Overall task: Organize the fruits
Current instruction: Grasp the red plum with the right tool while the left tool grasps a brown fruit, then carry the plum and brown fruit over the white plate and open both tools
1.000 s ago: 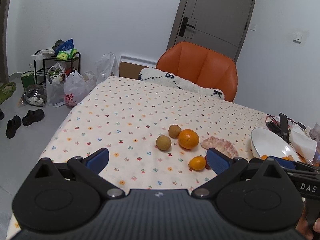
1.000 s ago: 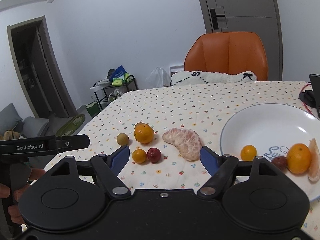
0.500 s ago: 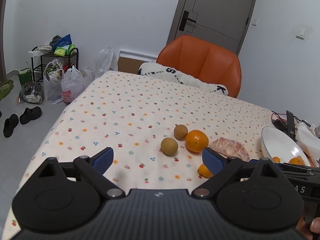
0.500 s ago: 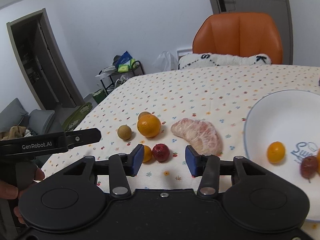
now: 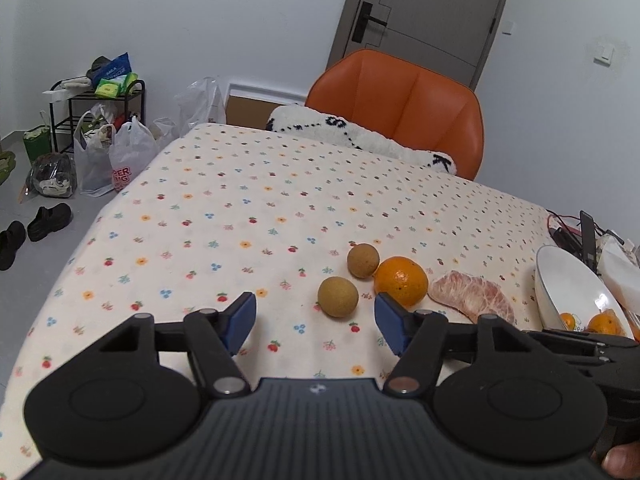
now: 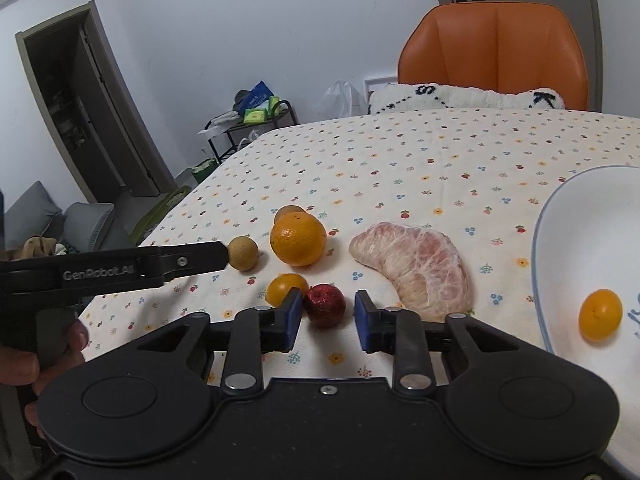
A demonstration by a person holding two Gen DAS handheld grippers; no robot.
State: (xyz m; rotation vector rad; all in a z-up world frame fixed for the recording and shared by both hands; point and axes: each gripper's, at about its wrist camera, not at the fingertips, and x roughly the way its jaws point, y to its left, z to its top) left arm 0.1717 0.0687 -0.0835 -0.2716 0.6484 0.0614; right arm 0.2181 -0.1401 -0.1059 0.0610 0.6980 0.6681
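Right wrist view: right hand-held gripper [image 6: 324,316] partly open, its blue pads flanking the small dark-red round fruit [image 6: 324,305] on the floral-cloth counter [image 6: 400,160], not yet gripping.
Beside it: small yellow-orange citrus [image 6: 285,287] touches the left pad.
Risk: closing could nudge that citrus rolling.
Left hand-held gripper [image 5: 316,322]: wide, empty, near the brown round fruit [image 5: 338,296].
Farther right: white ceramic plate [image 6: 560,240] holding fruit.

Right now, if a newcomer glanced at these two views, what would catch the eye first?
Probably the bright orange in the loose cluster of fruit mid-table, with the pale peeled pomelo segment lying to its right. Next, the right tongs, open, closing in around the small dark red fruit at the near edge. Behind the table stands a vivid orange chair.
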